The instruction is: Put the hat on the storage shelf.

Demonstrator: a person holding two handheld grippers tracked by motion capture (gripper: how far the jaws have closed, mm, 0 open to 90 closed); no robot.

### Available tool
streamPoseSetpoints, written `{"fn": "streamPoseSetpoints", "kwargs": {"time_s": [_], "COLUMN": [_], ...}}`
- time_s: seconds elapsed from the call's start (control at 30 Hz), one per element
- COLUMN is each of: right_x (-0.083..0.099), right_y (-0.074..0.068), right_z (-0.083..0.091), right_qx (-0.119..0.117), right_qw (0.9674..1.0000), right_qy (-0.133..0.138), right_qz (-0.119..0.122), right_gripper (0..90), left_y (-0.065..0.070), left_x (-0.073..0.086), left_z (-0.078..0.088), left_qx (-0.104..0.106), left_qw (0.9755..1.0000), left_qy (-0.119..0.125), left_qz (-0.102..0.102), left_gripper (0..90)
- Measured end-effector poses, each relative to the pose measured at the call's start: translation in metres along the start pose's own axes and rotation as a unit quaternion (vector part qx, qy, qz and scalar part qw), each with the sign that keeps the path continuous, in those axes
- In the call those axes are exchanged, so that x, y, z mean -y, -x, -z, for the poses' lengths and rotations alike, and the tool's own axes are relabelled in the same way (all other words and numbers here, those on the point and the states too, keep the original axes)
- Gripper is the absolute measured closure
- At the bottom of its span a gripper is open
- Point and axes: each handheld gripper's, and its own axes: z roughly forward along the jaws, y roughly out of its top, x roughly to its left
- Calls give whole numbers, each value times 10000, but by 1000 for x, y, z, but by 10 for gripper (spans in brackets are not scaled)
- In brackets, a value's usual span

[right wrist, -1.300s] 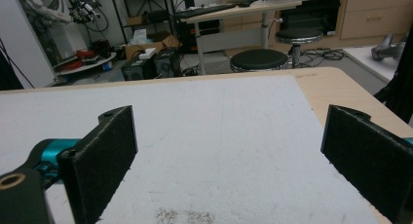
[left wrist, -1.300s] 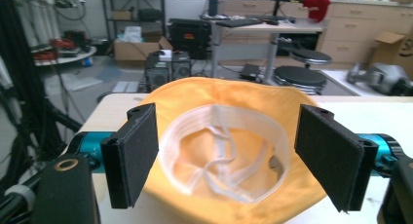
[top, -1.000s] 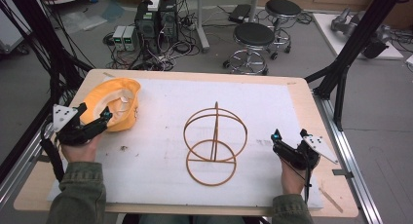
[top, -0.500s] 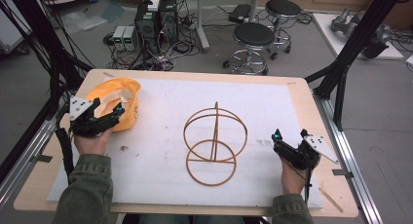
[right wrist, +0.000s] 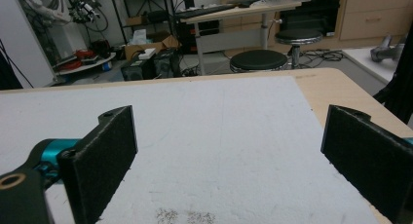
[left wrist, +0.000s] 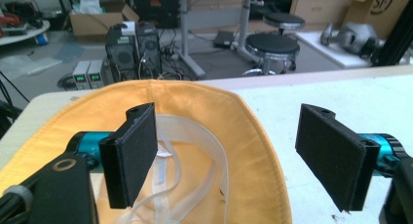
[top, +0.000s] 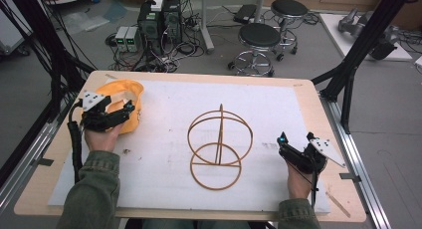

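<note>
Having moved forward, the gaping left gripper (top: pixel 130 108) straddles the yellow hat's (top: pixel 130 89) rim

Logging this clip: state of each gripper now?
Left gripper: open, jaws over the yellow hat, holding nothing.
Right gripper: open, empty.

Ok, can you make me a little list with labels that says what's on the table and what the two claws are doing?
Work in hand: left claw reaching over the soft orange cloth hat, jaws wide open, one jaw inside the rim, one outside
Inside the hat: white straps
Middle of table: brown wire frame of rings, standing on the white foam sheet
Right claw: jaws open, nothing between them, resting low on the sheet
Table: pale wooden table
</note>
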Motion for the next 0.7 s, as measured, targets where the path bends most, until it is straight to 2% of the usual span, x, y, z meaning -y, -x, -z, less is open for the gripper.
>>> {"fn": "streamPoseSetpoints", "kwargs": {"time_s": [0.13, 0.23, 0.3, 0.43, 0.53, 0.63, 0.7], "right_x": [0, 0, 0, 0, 0, 0, 0], "right_y": [1, 2, 2, 2, 1, 1, 2], "right_z": [0, 0, 0, 0, 0, 0, 0], "right_qx": [6, 5, 1, 0, -7, -17, -23], "right_qw": [10000, 10000, 10000, 10000, 10000, 10000, 10000], "right_qy": [4, 4, 0, -4, -1, 8, -8], "right_qz": [23, 30, 31, 38, 26, 38, 30], "right_gripper": [51, 51, 51, 51, 51, 51, 51], "left_y": [3, 7, 11, 22, 26, 31, 35], "left_x": [0, -2, -4, -9, -13, -13, -12], "left_z": [-9, -11, -13, -16, -20, -26, -32], "left_qx": [-40, -33, -98, -7, 0, -27, -86], "left_qw": [9999, 9999, 9995, 9991, 9988, 9981, 9970], "left_qy": [-146, -135, -268, -375, -455, -603, -760], "left_qz": [-37, -60, -94, -212, -195, -95, -114], "left_gripper": [234, 255, 259, 258, 259, 277, 278]}}
